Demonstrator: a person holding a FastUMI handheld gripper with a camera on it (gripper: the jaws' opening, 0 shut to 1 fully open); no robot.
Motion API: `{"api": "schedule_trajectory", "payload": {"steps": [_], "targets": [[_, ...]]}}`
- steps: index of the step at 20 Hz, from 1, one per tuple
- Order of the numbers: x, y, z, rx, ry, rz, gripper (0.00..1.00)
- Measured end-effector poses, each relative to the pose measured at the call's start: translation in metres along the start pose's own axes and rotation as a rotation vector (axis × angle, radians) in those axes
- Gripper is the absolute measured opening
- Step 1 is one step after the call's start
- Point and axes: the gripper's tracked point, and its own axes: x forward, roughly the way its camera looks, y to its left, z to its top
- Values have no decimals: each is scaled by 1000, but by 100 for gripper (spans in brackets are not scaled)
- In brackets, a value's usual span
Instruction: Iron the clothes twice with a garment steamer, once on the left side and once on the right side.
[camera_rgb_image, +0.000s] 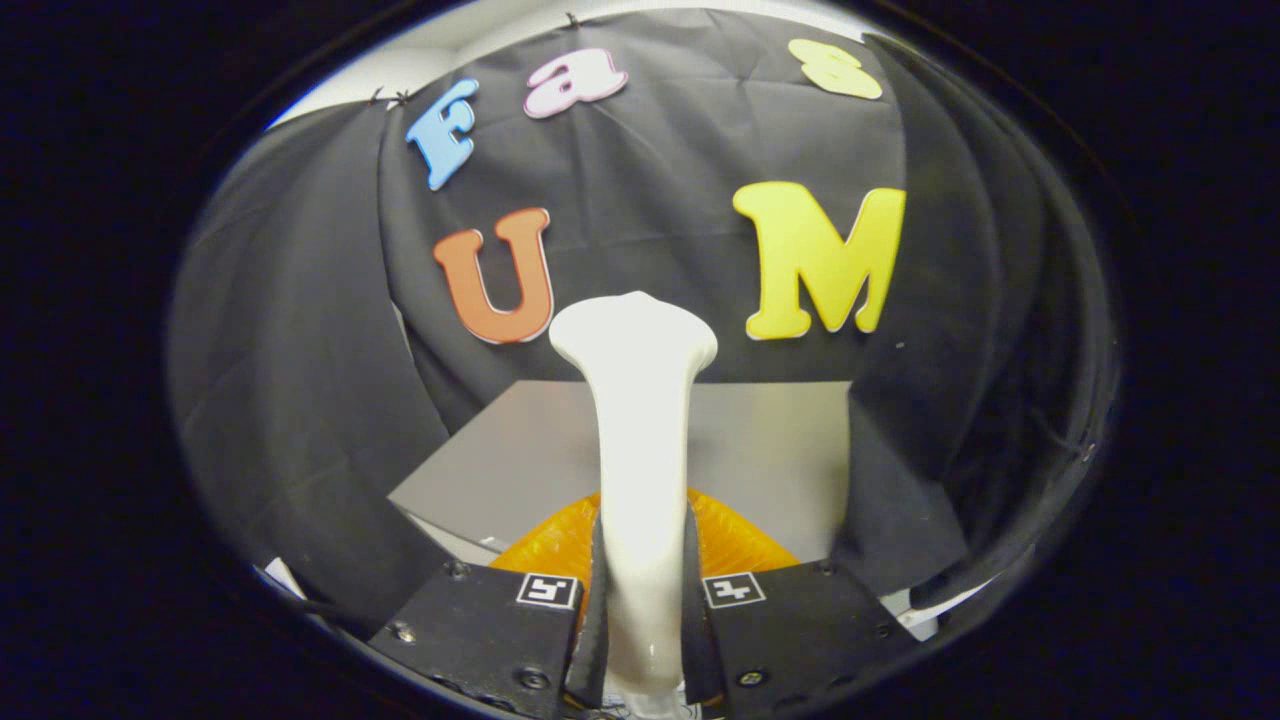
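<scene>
grey table (770, 450); white steamer (640, 420) between clamped fingers (597, 600); orange cloth (740, 545), perhaps

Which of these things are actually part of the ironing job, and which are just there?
Part of the job:
- white steamer, clamped between both fingers of the tool
- orange garment, lying just under the steamer

Just there:
- grey table
- black cloth wall

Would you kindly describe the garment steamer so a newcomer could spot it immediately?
Start at the grey table before the black cloth wall. The gripper is shut on the garment steamer, above an orange garment. It is the only glossy white thing, a slim stalk flaring into a wide head.
</scene>
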Motion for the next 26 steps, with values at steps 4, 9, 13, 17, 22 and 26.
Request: {"api": "schedule_trajectory", "payload": {"steps": [4, 9, 13, 17, 22, 26], "targets": [[-86, -18, 9, 31, -89, 12, 32], [-178, -51, 18, 27, -189, -25, 32], [-237, -99, 22, 25, -253, -111, 32], [-269, -153, 31, 37, -288, -224, 32], [-282, -209, 56, 38, -328, -329, 32], [-270, -236, 78, 27, -338, -378, 32]]}}
